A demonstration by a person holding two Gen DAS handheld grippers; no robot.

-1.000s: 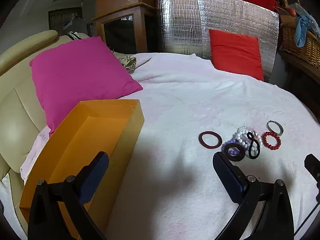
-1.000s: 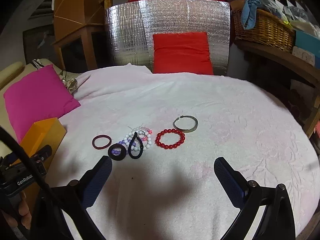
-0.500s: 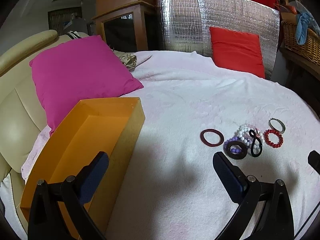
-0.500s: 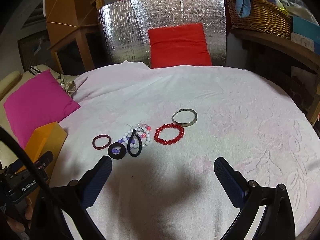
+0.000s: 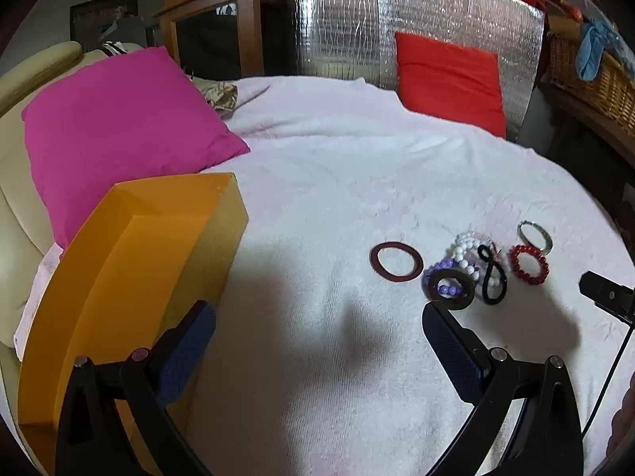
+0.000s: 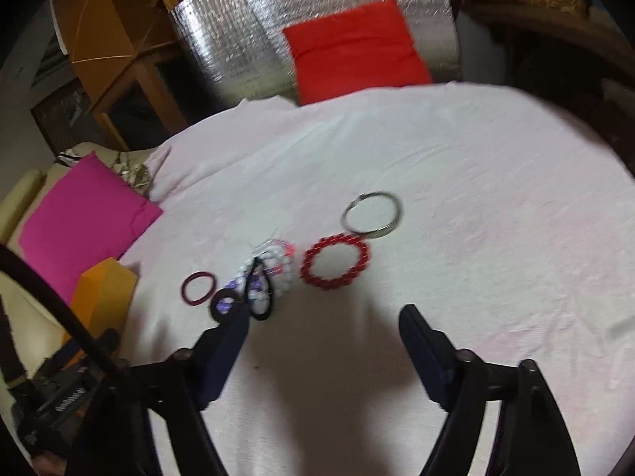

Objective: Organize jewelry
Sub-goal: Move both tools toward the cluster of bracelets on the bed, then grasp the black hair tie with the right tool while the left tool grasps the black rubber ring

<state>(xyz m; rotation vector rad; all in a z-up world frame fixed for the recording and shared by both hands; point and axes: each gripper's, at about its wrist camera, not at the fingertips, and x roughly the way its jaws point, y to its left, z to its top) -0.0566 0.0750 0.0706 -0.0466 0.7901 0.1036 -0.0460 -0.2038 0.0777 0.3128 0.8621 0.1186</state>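
Observation:
Several pieces of jewelry lie in a cluster on the white cloth [image 5: 337,182]: a maroon ring [image 5: 375,260], a dark ring [image 5: 432,287] over purple beads, a white bead bracelet [image 5: 464,246], a black hair tie [image 5: 492,299], a red bead bracelet [image 5: 514,263] and a silver bangle [image 5: 545,240]. An empty orange box [image 5: 131,258] stands at the left. My left gripper [image 5: 317,317] is open beside the box, nothing in it. My right gripper [image 6: 323,317] hangs just short of the red bead bracelet [image 6: 305,267] and silver bangle [image 6: 387,230]; its jaws are closing with nothing between them.
A pink cushion [image 5: 119,127] lies behind the box on a cream sofa [image 5: 16,198]. At the back stand a red cushion [image 5: 448,79] and a silver foil panel [image 5: 337,20]. A wicker basket [image 5: 587,71] sits on a dark shelf at the right.
My right gripper has come closer to the jewelry, rolled to one side, and its jaws have narrowed. My left gripper has edged forward and down a little.

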